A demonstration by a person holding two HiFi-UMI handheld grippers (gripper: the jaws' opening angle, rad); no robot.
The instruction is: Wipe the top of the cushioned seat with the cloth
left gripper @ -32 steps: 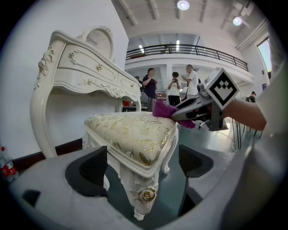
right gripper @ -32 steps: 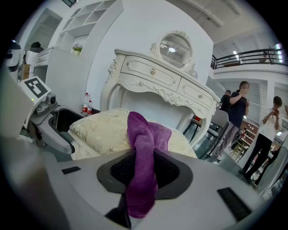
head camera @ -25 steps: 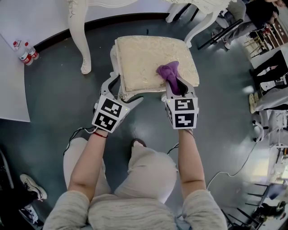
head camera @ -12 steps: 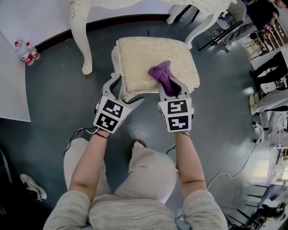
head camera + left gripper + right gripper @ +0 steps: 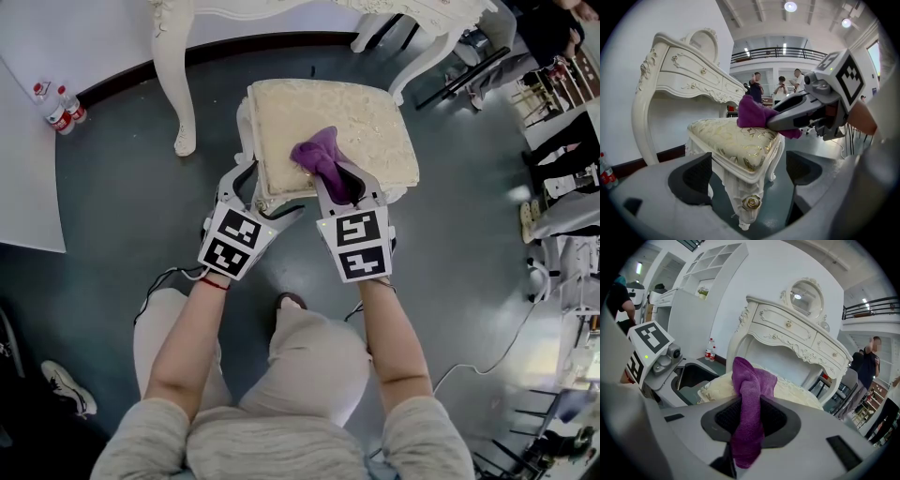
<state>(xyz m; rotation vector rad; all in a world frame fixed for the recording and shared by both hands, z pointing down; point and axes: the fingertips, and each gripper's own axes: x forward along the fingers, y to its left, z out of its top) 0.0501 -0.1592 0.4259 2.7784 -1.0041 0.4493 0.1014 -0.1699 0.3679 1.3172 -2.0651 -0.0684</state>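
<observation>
The right hand-held gripper point(image 5: 345, 180) is clamped on the purple cloth point(image 5: 317, 153), which lies on the near middle of the cushioned seat point(image 5: 370, 108). The left hand-held gripper point(image 5: 258, 192) stands with jaws apart around the seat's near corner. Wiping looks part done, with the far side probably left.
</observation>
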